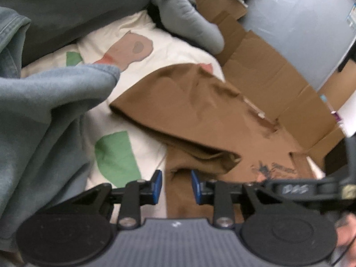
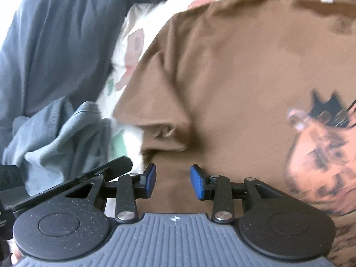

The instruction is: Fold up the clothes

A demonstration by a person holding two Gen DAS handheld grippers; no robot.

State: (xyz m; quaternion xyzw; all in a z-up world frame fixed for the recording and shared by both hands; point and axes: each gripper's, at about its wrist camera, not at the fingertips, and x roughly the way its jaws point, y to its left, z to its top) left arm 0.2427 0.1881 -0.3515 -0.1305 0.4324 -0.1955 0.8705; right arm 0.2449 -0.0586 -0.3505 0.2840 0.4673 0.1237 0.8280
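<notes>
Spread and empty, both the left gripper point(image 1: 176, 187) and right gripper point(image 2: 173, 182) hover over the brown T-shirt point(image 2: 233, 66) just ahead, its folded sleeve point(image 1: 178, 111) apparently released; regripping likely follows.

The brown shirt point(image 1: 195, 102) ahead of the left fingers point(image 1: 156, 187) is soft matt cloth, creased, with a flat, slightly cracked print point(image 2: 320, 162) to the right of the right fingers point(image 2: 199, 184). The sheet point(image 1: 178, 49) under it is smooth pale cloth with flat coloured patches. Left of the fingers, the grey garment point(image 1: 44, 111) looks thick and fleecy. Beyond, to the right, matt corrugated cardboard point(image 1: 278, 71). Finger pads are blue rubbery plastic on matt black plastic with shiny metal screws.
</notes>
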